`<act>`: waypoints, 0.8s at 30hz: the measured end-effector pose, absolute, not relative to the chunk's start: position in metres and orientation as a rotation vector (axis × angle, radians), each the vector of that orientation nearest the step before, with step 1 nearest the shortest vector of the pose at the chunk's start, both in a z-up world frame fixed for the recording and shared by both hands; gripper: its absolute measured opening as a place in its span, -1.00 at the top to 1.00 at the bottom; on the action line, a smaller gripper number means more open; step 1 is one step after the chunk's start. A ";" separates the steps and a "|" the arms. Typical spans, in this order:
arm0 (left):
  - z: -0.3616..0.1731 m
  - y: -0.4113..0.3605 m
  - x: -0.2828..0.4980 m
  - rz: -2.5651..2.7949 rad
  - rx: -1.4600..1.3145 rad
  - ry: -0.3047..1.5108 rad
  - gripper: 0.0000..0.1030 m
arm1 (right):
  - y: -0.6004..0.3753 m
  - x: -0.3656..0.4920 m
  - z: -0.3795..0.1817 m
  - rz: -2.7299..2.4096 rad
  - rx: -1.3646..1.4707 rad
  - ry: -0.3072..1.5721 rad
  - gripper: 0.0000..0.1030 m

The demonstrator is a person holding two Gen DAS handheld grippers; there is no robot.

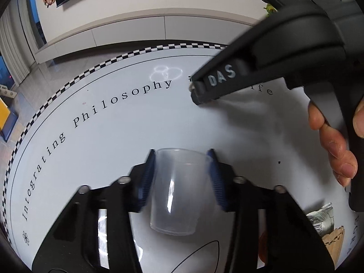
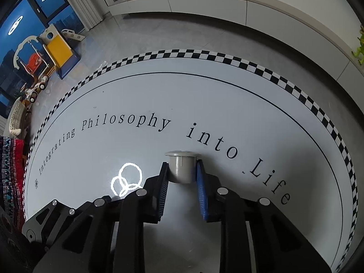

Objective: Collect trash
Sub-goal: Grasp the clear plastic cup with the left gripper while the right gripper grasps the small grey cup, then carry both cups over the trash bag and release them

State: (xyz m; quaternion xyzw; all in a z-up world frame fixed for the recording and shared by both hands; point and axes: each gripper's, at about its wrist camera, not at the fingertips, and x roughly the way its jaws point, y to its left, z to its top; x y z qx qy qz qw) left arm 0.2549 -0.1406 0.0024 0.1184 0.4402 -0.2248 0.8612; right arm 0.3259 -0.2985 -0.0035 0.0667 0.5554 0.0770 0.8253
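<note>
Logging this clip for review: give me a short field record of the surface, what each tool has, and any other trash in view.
surface: round white table with checkered rim and printed lettering
left tool: pads against a clear plastic cup, lying on its side
right tool: closed on a small grey cap
other trash: crumpled foil and a brown paper piece at the left view's lower right
bin: none in view
</note>
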 end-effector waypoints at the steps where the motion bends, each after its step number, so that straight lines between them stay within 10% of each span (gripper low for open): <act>1: 0.003 -0.140 0.252 -0.473 0.247 0.928 0.18 | -0.301 0.324 -0.003 0.165 0.147 1.181 0.50; 24: 0.058 -0.078 0.135 -0.381 0.180 0.930 0.18 | -0.272 0.190 0.070 0.265 0.171 1.132 0.50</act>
